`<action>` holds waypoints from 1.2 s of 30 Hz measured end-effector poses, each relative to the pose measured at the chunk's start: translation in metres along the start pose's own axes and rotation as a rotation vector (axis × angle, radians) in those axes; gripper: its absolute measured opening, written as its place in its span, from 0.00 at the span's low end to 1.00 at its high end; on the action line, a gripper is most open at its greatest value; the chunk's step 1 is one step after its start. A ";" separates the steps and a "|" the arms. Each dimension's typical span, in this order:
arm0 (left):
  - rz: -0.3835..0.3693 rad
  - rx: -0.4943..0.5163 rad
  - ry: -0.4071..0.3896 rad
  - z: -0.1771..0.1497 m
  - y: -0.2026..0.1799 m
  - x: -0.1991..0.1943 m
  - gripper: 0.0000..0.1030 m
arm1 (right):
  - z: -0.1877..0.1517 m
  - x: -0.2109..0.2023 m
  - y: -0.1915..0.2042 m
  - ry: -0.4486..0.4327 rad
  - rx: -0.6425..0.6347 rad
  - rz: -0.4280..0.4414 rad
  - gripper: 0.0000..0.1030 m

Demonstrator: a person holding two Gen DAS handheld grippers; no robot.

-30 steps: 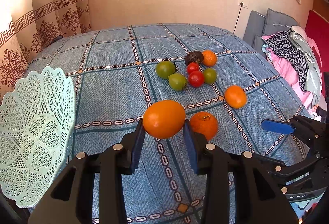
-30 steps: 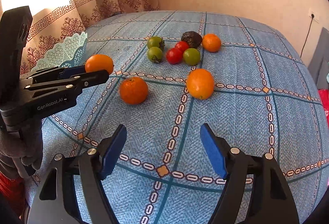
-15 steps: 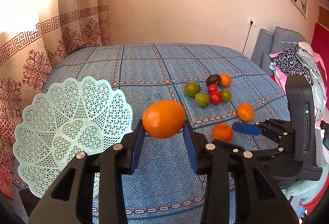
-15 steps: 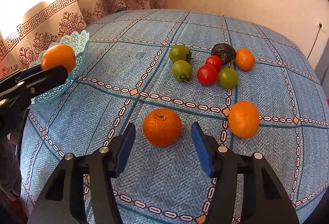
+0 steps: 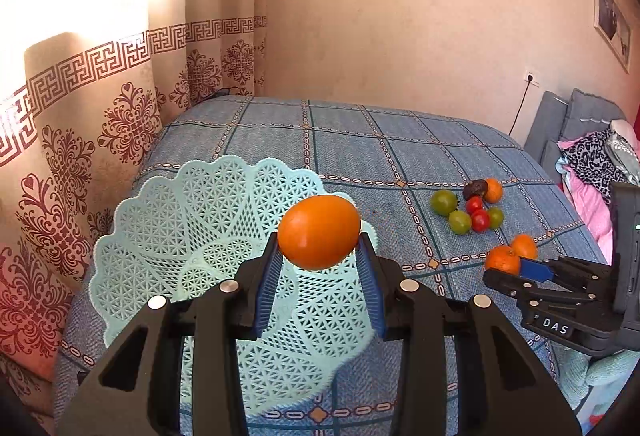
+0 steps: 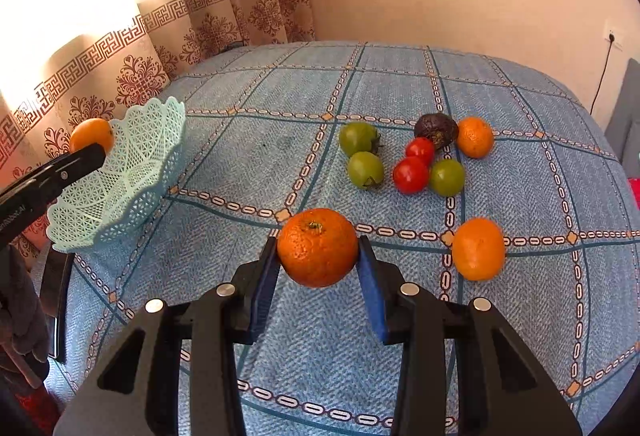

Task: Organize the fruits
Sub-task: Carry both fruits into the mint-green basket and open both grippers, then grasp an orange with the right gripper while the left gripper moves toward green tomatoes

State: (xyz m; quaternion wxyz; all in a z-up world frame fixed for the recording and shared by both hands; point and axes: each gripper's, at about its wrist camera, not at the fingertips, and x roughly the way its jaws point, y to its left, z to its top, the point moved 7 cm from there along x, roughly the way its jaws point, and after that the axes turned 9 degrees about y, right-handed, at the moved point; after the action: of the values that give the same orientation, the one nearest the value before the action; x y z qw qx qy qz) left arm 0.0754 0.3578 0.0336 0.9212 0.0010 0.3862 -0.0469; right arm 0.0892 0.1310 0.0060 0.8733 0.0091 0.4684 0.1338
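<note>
Left gripper (image 5: pixel 319 256) pinches a smooth orange (image 5: pixel 319 231) above the mint lattice basket (image 5: pixel 168 236); right gripper (image 6: pixel 318 264) brackets a tangerine (image 6: pixel 317 246) on the blue bedspread (image 6: pixel 400 84), jaws touching or nearly so. Released near the shallow rim, the round orange could likely roll out.

A bed (image 5: pixel 360 140) under a blue checked cover stands against a plain peach wall (image 5: pixel 400 16), with cream curtains (image 5: pixel 100 108) patterned in dark red glowing with daylight left of the bed, and a framed picture (image 5: pixel 612 22) and wall socket (image 5: pixel 531 78) to its right.
</note>
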 end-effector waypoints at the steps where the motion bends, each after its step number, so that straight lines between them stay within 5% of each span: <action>1: 0.014 -0.010 -0.007 0.002 0.006 -0.002 0.38 | 0.005 -0.006 0.005 -0.018 -0.003 0.008 0.38; 8: 0.064 -0.073 -0.030 0.008 0.038 -0.013 0.38 | 0.036 -0.030 0.048 -0.097 -0.035 0.079 0.38; 20: 0.093 -0.140 -0.031 0.012 0.068 -0.021 0.41 | 0.051 -0.014 0.118 -0.070 -0.139 0.149 0.38; 23: 0.101 -0.157 -0.049 0.014 0.074 -0.026 0.66 | 0.051 -0.009 0.130 -0.062 -0.153 0.163 0.38; 29: 0.123 -0.182 -0.080 0.018 0.083 -0.034 0.83 | 0.051 0.003 0.144 -0.035 -0.142 0.200 0.39; 33: 0.120 -0.206 -0.087 0.019 0.086 -0.037 0.91 | 0.051 0.003 0.143 -0.052 -0.125 0.209 0.54; 36: 0.114 -0.220 -0.091 0.019 0.088 -0.037 0.93 | 0.052 0.000 0.140 -0.069 -0.116 0.198 0.54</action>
State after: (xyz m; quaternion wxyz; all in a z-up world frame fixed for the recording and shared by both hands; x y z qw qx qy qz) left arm 0.0714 0.4480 0.0702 0.9335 -0.0800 0.3463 0.0484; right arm 0.1004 0.2712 0.0548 0.8705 0.0093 0.4262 0.2458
